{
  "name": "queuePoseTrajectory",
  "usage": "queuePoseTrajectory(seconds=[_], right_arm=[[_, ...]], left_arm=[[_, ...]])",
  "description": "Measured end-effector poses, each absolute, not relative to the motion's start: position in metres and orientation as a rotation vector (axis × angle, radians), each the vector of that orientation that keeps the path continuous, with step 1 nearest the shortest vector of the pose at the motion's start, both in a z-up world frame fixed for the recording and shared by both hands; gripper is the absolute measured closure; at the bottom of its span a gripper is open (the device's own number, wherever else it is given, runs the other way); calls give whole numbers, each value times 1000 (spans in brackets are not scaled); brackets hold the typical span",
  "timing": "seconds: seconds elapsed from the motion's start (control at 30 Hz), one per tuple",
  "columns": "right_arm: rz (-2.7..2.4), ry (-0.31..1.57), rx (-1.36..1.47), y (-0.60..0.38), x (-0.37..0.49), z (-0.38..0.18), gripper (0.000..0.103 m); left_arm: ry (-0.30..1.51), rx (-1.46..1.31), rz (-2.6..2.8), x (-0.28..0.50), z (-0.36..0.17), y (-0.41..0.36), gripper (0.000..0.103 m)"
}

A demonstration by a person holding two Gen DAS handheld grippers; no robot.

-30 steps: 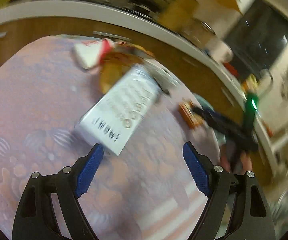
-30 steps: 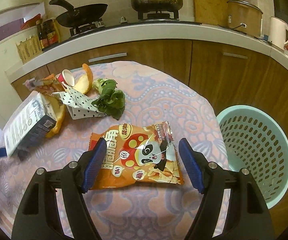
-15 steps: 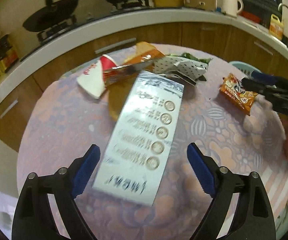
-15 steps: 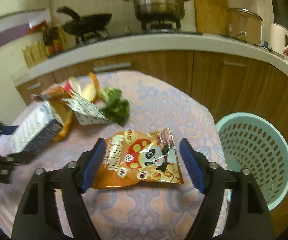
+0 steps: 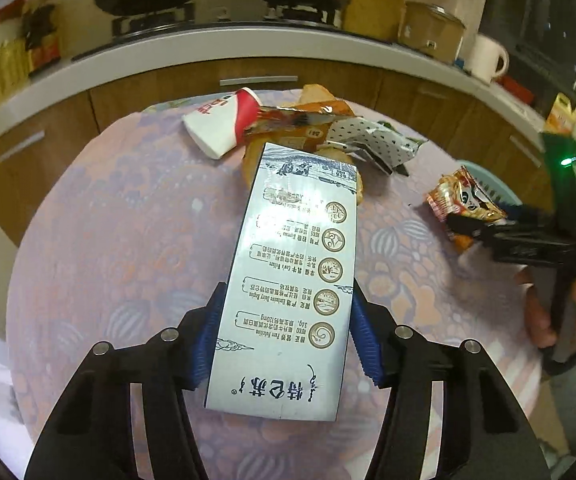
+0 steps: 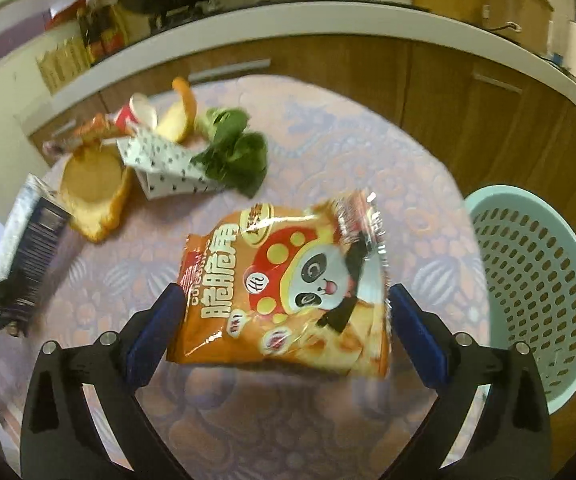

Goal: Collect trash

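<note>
Between the blue pads of my left gripper (image 5: 284,340) sits the milk carton (image 5: 294,276), pinched on both long sides near its bottom end, so most of its length sticks out past the grip toward the pile. I'd keep the squeeze firm and lift level, since that overhang will probably want to droop.

Over on the right wrist view, my right gripper (image 6: 284,328) is spread wide around the orange snack bag (image 6: 288,292), pads just beside its edges. Can't tell if either pad actually touches. The bag is slick foil, so I'd close low on it before swinging toward the teal basket (image 6: 536,280) at the right edge of the frame.

Further up the tabletop (image 5: 120,216) are the paper cup (image 5: 224,124), the spotted wrapper (image 6: 168,164), some greens (image 6: 236,148) and fruit peel (image 6: 96,188).

Hard to judge: the bag looks blurred, the basket's bottom is cut off, and the carton hides whatever lies under it.
</note>
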State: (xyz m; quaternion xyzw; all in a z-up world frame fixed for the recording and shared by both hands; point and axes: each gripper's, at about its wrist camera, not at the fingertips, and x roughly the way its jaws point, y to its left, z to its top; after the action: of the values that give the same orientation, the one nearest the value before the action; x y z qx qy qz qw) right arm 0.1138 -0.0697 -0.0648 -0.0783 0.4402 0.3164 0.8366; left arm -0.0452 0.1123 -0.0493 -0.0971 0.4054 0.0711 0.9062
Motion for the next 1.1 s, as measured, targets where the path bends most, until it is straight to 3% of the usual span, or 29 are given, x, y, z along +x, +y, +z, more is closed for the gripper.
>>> queuePoseTrajectory(seconds=[0.33,0.43,0.8,1.0,1.1], right_arm=[[721,911,-336,-39,96,-70,7],[707,910,-322,-41,97,-70,13],[726,835,-336,-41,83,-62,89],[737,824,-339,-41,80,-62,101],[757,806,-320,-45,78,-59,101]], left_arm=[[821,-230,143,-53,-51,112,48],[791,-244,120,-56,-50,109,48],[769,-260,120,-65,-48,107,48],[751,-260,117,-67,-43,105,48],[749,-259,114,-67,-43,104,48]])
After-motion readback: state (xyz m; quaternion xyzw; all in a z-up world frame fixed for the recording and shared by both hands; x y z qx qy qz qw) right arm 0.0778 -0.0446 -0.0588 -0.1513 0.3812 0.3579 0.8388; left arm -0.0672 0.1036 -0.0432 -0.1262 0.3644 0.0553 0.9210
